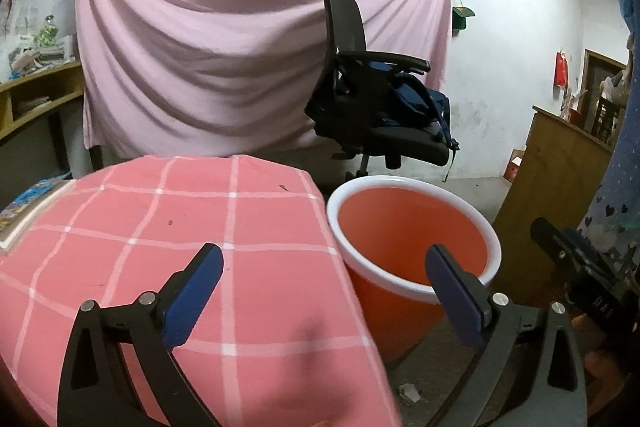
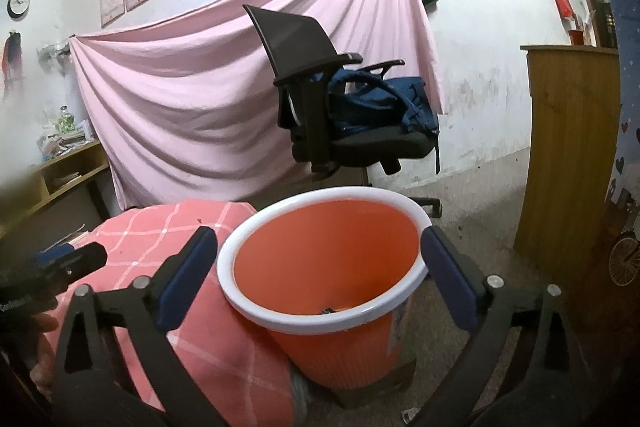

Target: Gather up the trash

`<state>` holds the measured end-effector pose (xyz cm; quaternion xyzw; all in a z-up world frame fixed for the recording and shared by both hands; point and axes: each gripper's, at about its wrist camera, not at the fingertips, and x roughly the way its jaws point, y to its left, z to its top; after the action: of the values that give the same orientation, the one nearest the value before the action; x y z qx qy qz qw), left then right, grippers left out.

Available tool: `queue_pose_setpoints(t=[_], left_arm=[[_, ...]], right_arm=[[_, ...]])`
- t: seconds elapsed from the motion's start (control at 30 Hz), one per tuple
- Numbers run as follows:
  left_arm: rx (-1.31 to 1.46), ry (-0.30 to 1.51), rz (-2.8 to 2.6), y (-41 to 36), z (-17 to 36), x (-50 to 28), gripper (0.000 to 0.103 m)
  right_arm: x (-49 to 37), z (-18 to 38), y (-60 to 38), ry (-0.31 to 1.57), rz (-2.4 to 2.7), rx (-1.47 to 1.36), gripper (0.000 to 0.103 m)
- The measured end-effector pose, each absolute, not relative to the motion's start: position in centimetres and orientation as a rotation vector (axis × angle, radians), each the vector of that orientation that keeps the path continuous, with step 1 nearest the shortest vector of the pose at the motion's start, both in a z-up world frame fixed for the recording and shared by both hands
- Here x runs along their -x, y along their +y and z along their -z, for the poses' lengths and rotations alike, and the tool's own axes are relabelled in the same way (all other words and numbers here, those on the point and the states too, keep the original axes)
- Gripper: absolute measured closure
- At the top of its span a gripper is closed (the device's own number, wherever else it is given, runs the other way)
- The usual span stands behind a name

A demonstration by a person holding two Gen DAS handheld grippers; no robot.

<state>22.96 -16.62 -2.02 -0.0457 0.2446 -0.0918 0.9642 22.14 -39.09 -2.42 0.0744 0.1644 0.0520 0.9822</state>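
Pink sheeting hangs across the back wall of a shabby white room, and in front of it an orange bin with a white rim stands on the floor, touching the edge of a table covered in a pink checked cloth.

From the right wrist camera the inside of the bin is open to view, and a small dark scrap of trash lies low against its near wall; what it is cannot be made out. The left wrist camera sees only the bin's upper inside wall, not the scrap, but it does show a pale bit of litter on the floor near the bin's base.

The right gripper hangs above the bin with its jaws spread wide, one finger over the cloth and the other past the far side of the rim, holding nothing. The left gripper is also spread wide and empty, poised over the table's corner with its right finger in front of the bin's rim.

Behind the bin stands a black office chair with a blue backpack on its seat. A wooden cabinet stands to the right, shelves to the left.
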Motion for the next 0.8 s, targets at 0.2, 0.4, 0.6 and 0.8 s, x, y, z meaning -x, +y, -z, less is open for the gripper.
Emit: queue_pose_setpoints(t=[0.2, 0.4, 0.6, 0.8], left_arm=[[0.086, 0.470, 0.169, -15.8, 2.4, -21.4, 0.004], [0.091, 0.428, 0.152, -14.9, 2.4, -19.6, 0.004], [0.078, 0.390, 0.138, -14.2, 2.2, -17.5, 0.004], [0.069, 0.369, 0.124, -13.0, 1.7, -15.7, 0.004]], right_arm=[[-21.0, 2.3, -38.1, 0.310, -0.095, -0.137, 0.000], [-18.9, 2.2, -37.4, 0.268, -0.076, -0.127, 0.000], [-16.2, 1.7, -36.5, 0.204, -0.063, -0.132, 0.000], [-14.0, 1.4, -35.8, 0.181, -0.053, -0.145, 0.000]])
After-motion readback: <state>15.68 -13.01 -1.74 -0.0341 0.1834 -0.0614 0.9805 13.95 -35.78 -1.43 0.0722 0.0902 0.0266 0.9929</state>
